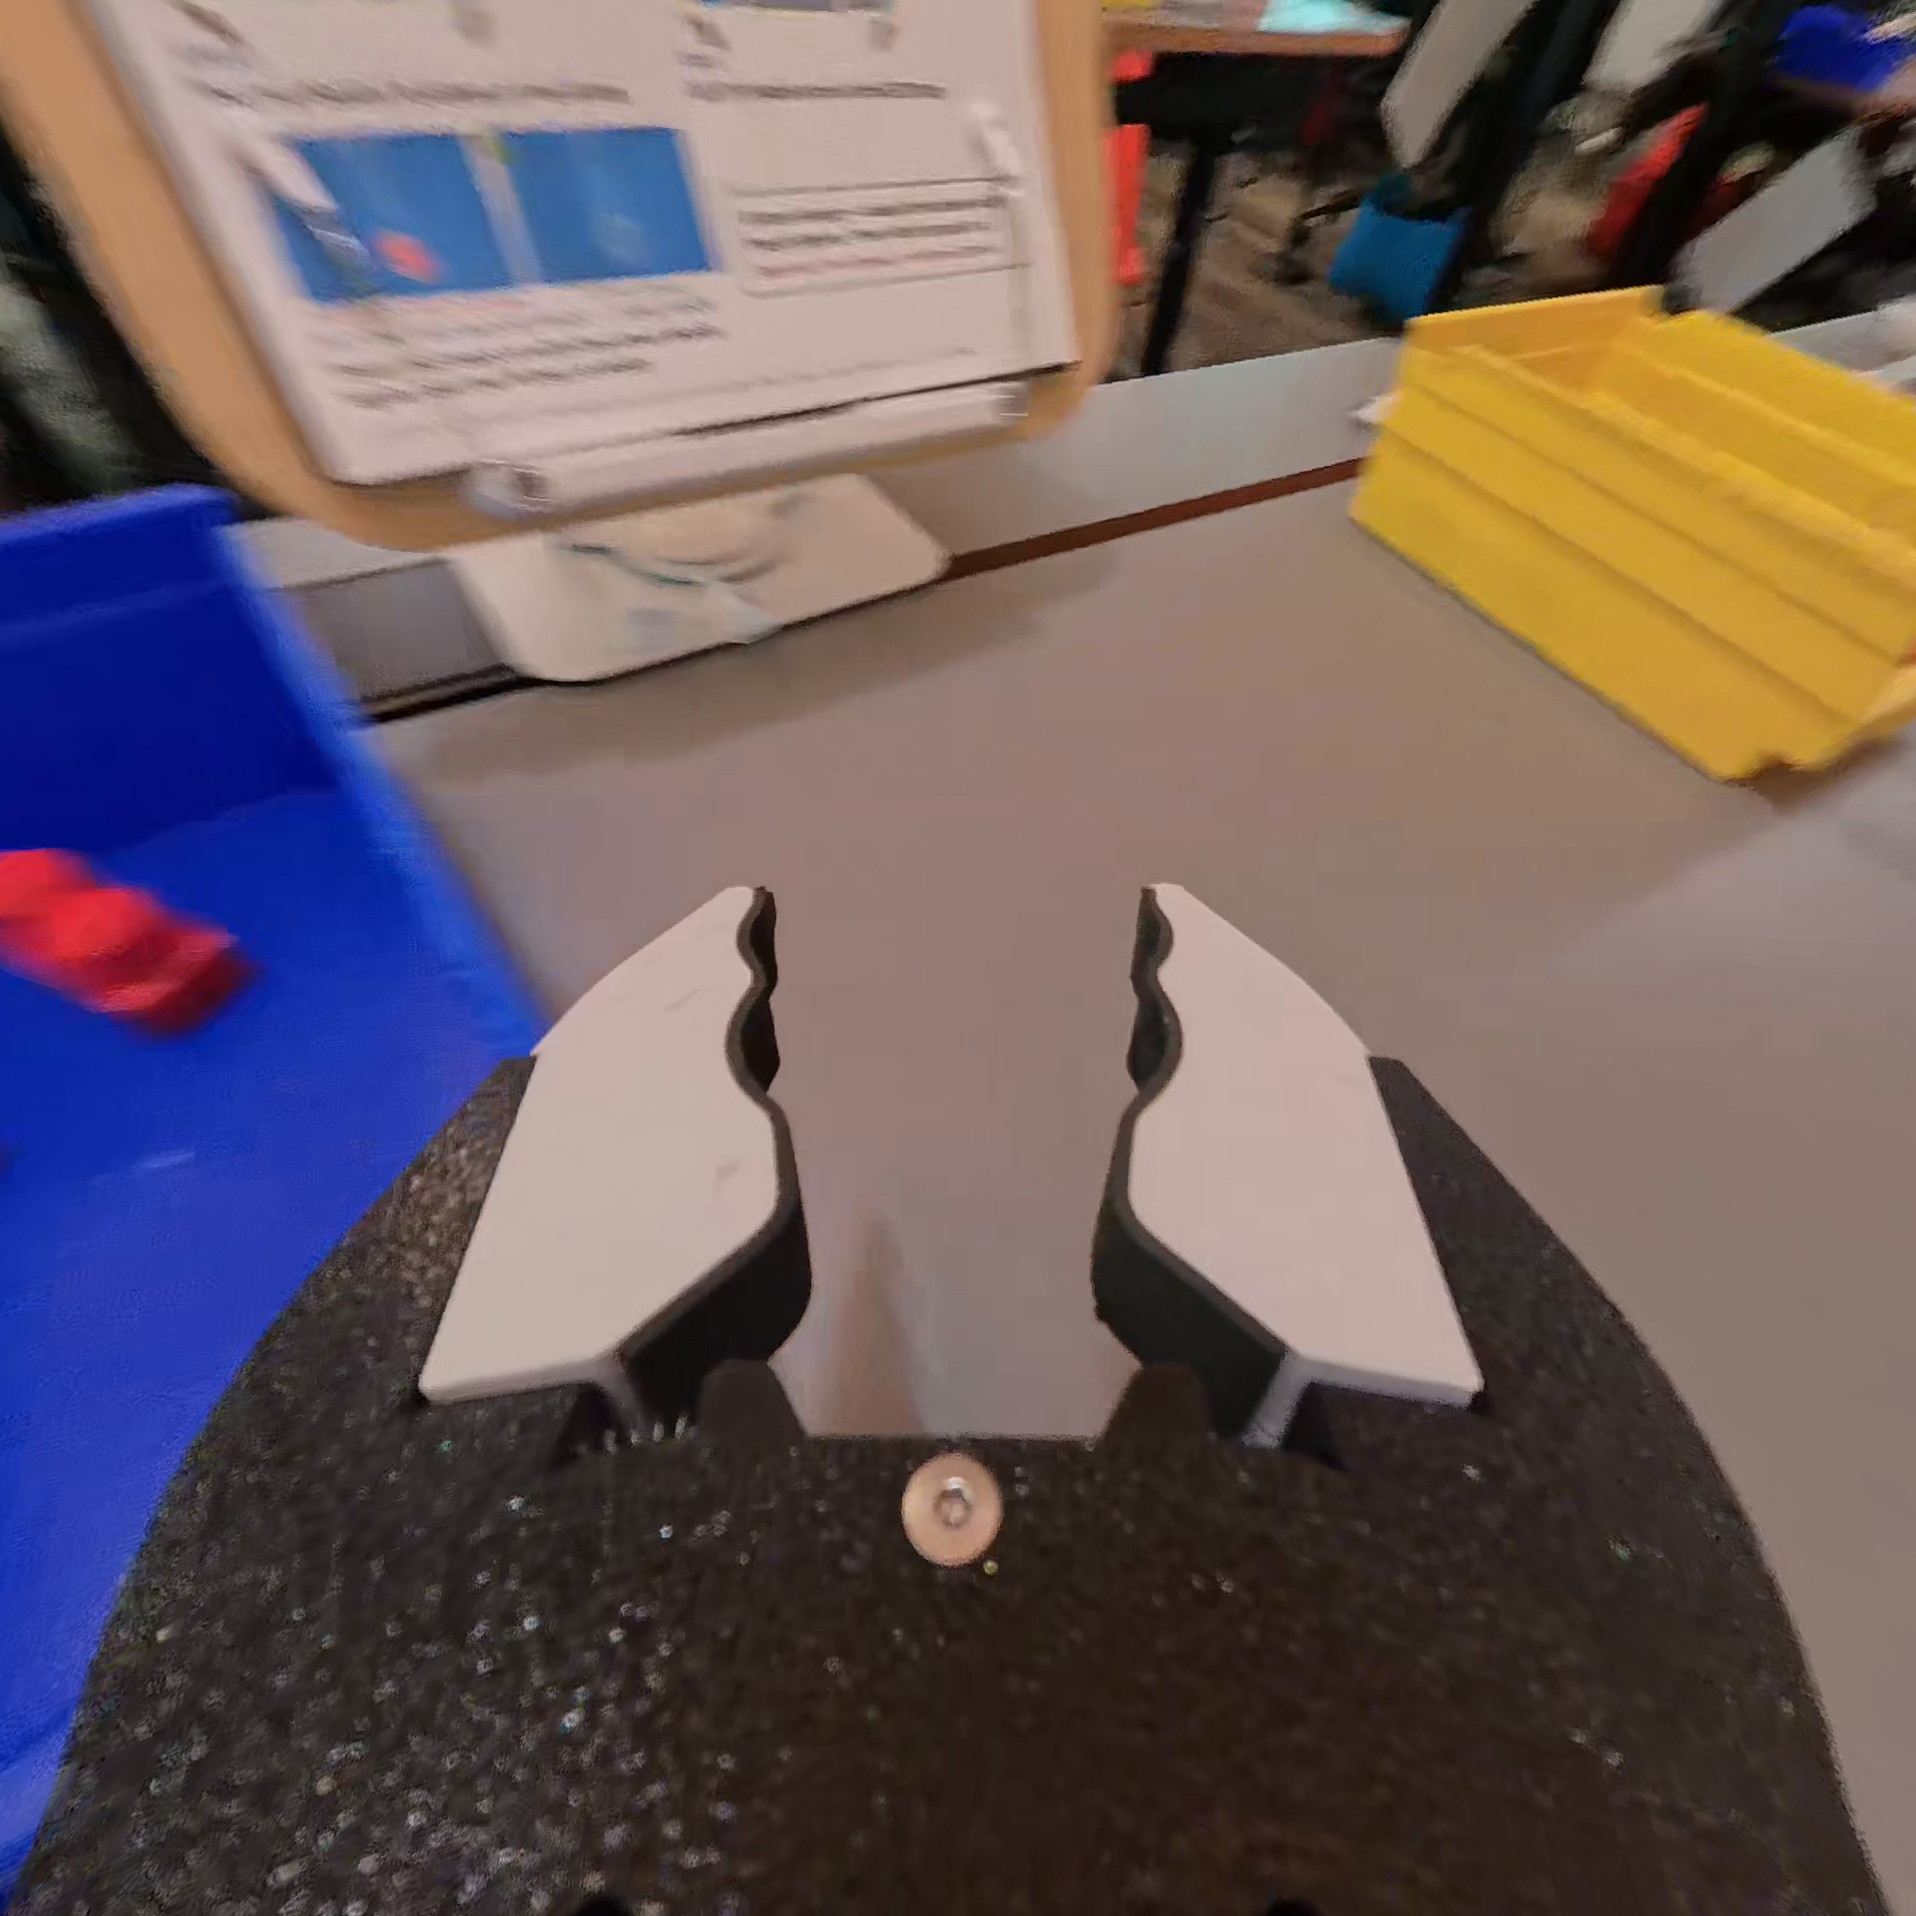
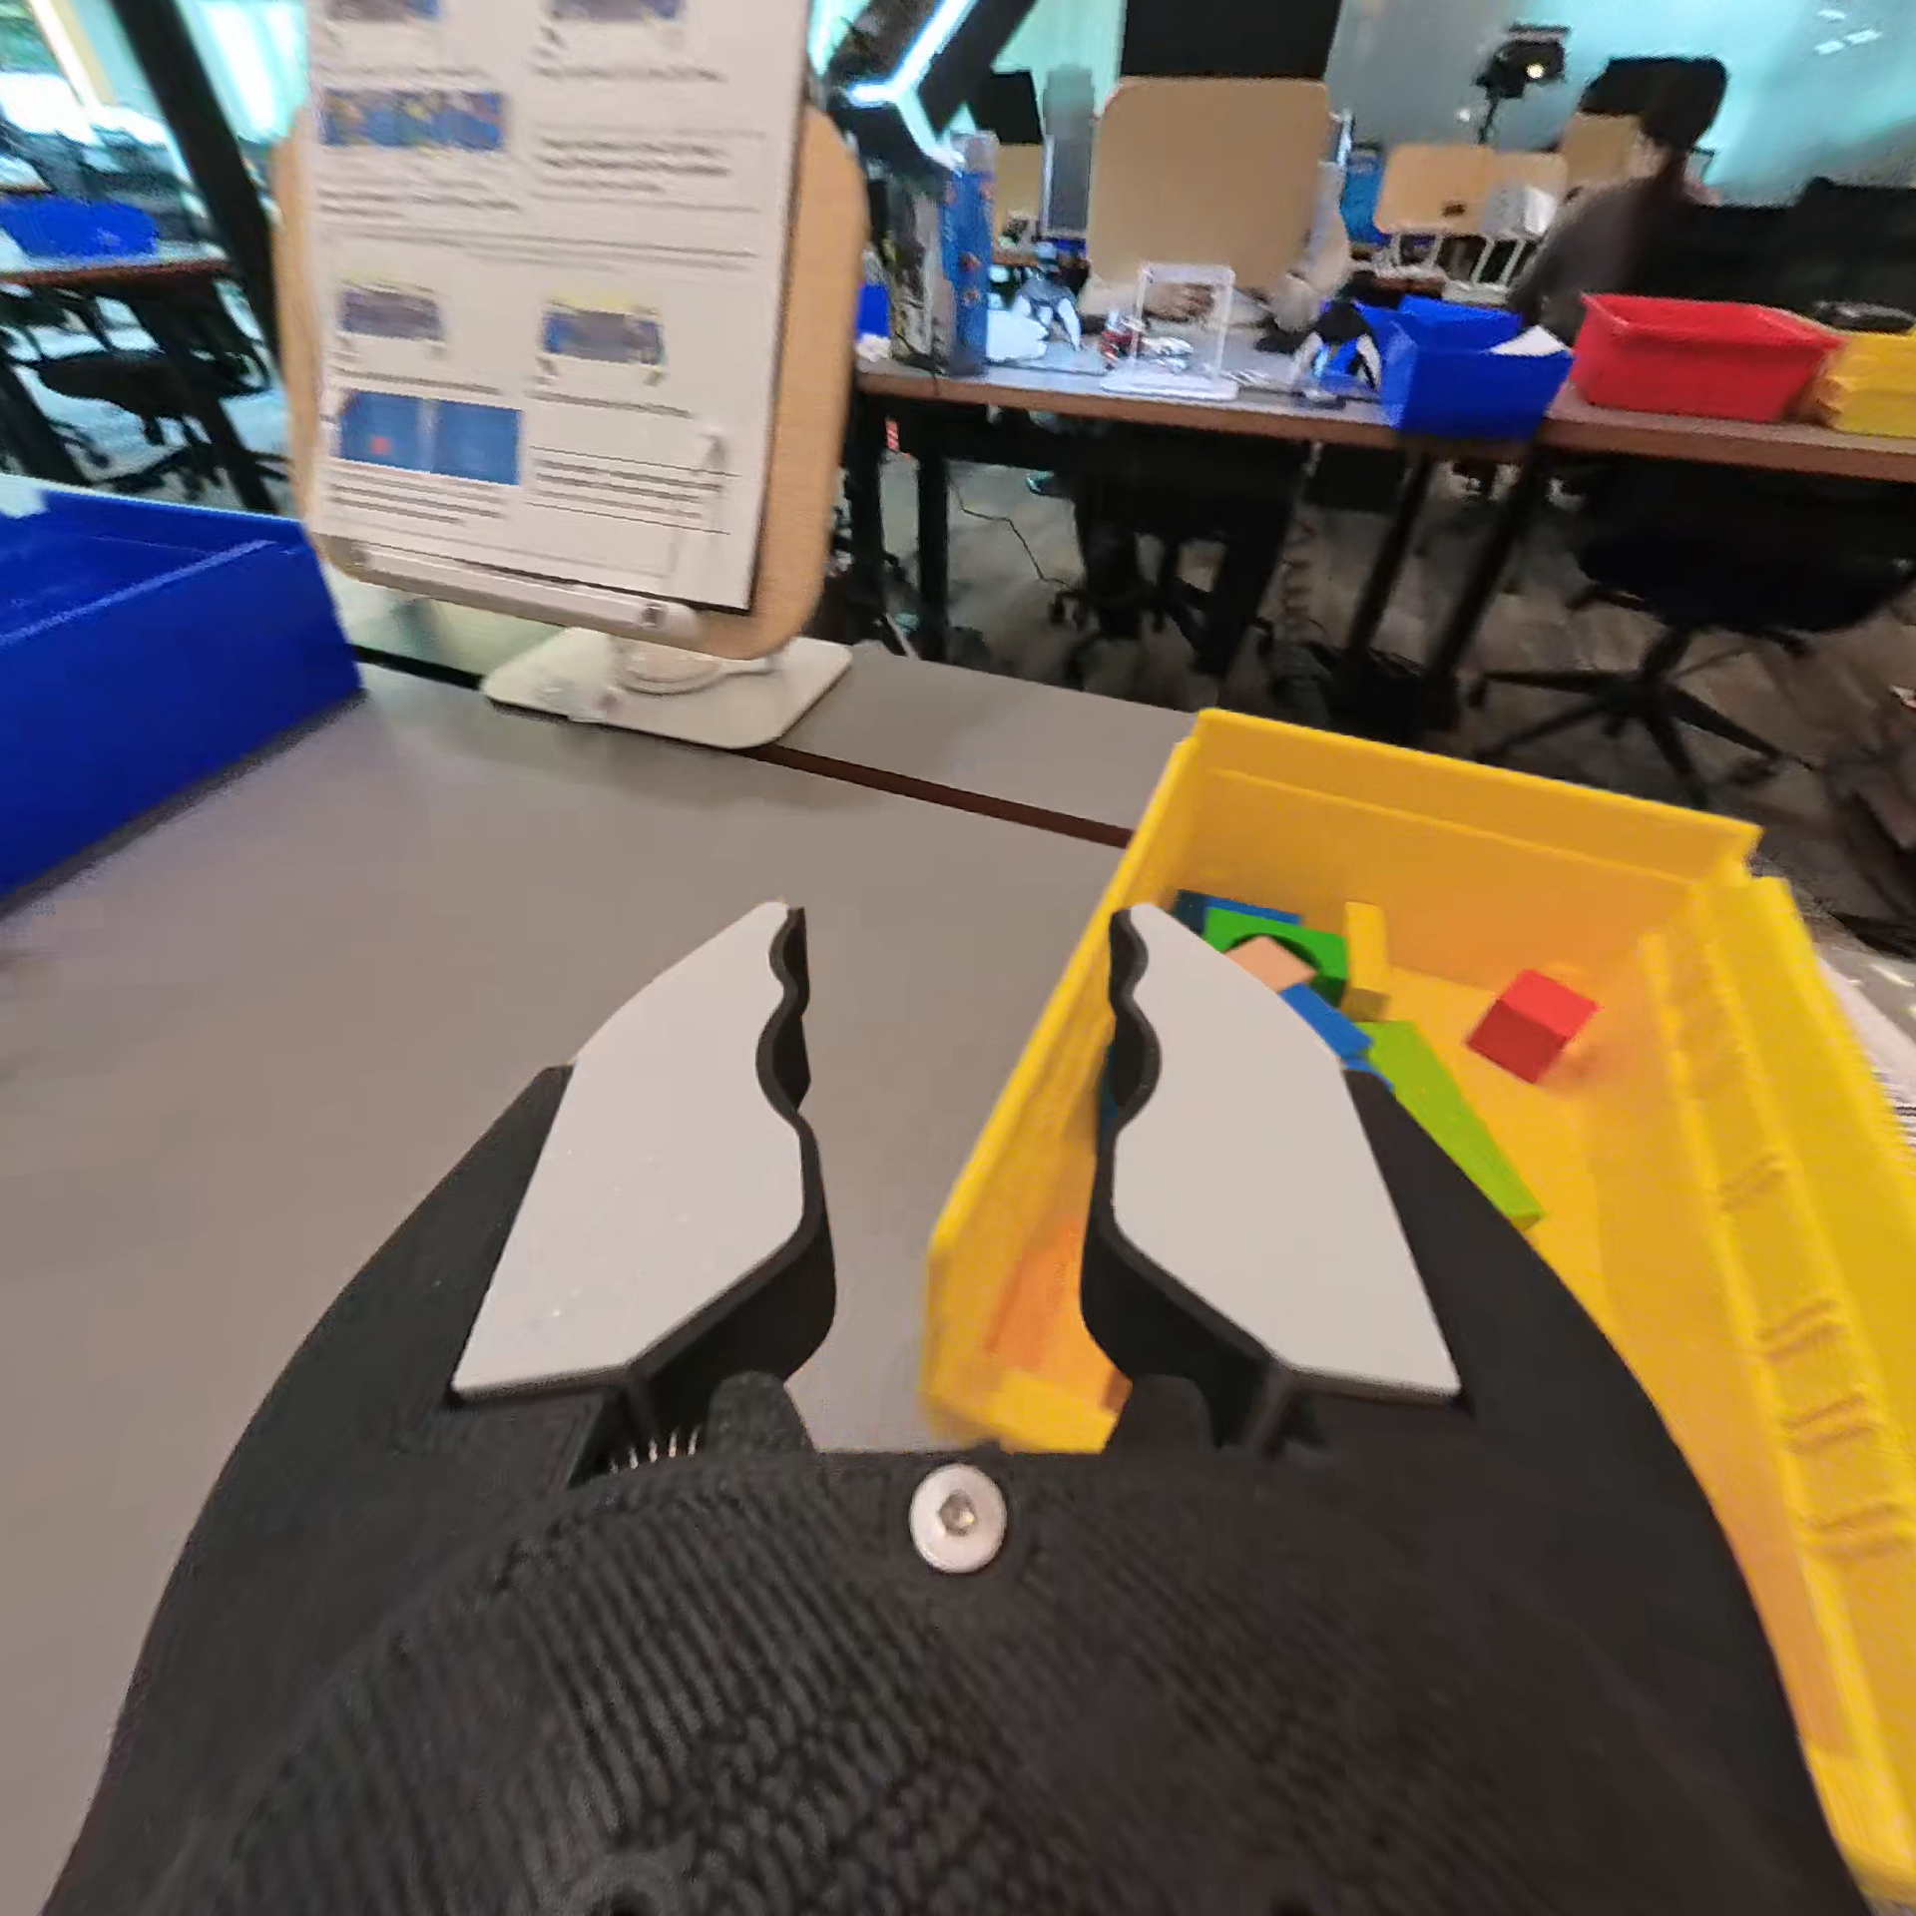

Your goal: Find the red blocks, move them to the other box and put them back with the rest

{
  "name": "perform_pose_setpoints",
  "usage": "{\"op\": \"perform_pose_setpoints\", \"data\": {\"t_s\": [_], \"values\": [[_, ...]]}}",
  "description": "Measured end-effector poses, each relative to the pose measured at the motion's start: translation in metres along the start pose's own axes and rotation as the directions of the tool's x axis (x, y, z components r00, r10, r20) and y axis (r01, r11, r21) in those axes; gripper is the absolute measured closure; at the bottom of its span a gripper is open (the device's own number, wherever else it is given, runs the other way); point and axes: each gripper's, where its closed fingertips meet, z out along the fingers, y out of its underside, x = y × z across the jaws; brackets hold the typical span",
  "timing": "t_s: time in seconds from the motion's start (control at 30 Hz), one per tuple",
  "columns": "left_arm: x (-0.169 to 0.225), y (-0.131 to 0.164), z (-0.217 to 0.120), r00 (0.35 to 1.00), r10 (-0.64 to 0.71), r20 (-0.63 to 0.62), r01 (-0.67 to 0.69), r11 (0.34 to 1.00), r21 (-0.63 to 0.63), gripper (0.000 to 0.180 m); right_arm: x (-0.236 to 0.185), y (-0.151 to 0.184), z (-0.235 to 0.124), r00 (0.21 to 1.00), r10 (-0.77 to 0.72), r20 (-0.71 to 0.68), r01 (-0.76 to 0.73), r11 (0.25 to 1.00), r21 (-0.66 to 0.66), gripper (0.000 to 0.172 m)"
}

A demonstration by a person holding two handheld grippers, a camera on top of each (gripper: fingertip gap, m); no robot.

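A red cube (image 2: 1532,1023) lies in the yellow box (image 2: 1452,819) just right of the spread, bare right hand-held gripper (image 2: 956,938), while another red block (image 1: 114,949) lies in the blue box (image 1: 156,643) left of the spread, bare left hand-held gripper (image 1: 954,912) above the table (image 1: 1037,726).
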Motion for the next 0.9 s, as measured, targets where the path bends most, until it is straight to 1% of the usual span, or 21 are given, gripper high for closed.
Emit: {"op": "perform_pose_setpoints", "data": {"t_s": [0.07,0.1,0.17,0.2,0.27,0.3,0.37,0.47,0.53,0.63,0.73,0.83,0.9], "values": [[-0.051,-0.002,-0.012,0.99,0.041,0.134,-0.028,0.995,-0.099,0.115,-0.017,0.004,-0.006,1.0,0.014,0.016,-0.015,1.0,0.024,0.117],[-0.077,-0.001,-0.016,0.979,0.053,0.197,-0.021,0.987,-0.161,0.114,-0.024,0.005,-0.007,0.999,0.021,0.025,-0.021,0.999,0.029,0.116],[-0.124,-0.003,-0.018,0.953,0.049,0.299,0.023,0.972,-0.233,0.113,-0.035,0.008,-0.005,0.999,0.023,0.037,-0.024,0.999,0.033,0.116],[-0.142,-0.003,-0.016,0.945,0.026,0.327,0.061,0.965,-0.253,0.112,-0.038,0.009,-0.003,0.999,0.025,0.034,-0.026,0.999,0.037,0.116],[-0.168,0.0,-0.005,0.934,-0.069,0.351,0.179,0.939,-0.292,0.109,-0.045,0.007,0.0,0.999,0.028,0.045,-0.031,0.998,0.057,0.116],[-0.176,0.003,0.002,0.928,-0.113,0.356,0.233,0.92,-0.316,0.108,-0.048,0.005,0.002,0.998,0.029,0.057,-0.033,0.997,0.067,0.116],[-0.192,0.01,0.017,0.91,-0.16,0.383,0.307,0.88,-0.362,0.106,-0.053,0.003,0.003,0.997,0.02,0.072,-0.023,0.999,0.045,0.115],[-0.214,0.023,0.04,0.874,-0.167,0.456,0.382,0.817,-0.432,0.106,-0.054,-0.003,-0.002,0.998,-0.018,0.053,0.014,0.997,0.082,0.114],[-0.218,0.034,0.058,0.863,-0.189,0.468,0.427,0.767,-0.478,0.105,-0.053,-0.003,-0.004,0.998,-0.031,0.048,0.027,0.997,0.074,0.114],[-0.228,0.051,0.077,0.82,-0.215,0.53,0.511,0.691,-0.511,0.105,-0.05,-0.001,-0.006,0.999,-0.034,0.038,0.032,0.997,0.066,0.114],[-0.237,0.063,0.087,0.773,-0.214,0.597,0.567,0.655,-0.499,0.106,-0.049,-0.001,-0.008,0.998,-0.036,0.046,0.032,0.997,0.074,0.114],[-0.244,0.073,0.092,0.745,-0.194,0.638,0.591,0.634,-0.498,0.117,-0.049,0.0,-0.006,0.998,-0.023,0.062,0.018,0.997,0.079,0.114],[-0.249,0.079,0.093,0.728,-0.184,0.661,0.605,0.625,-0.493,0.121,-0.048,0.001,-0.005,0.998,-0.012,0.065,0.006,0.997,0.079,0.114]]}}
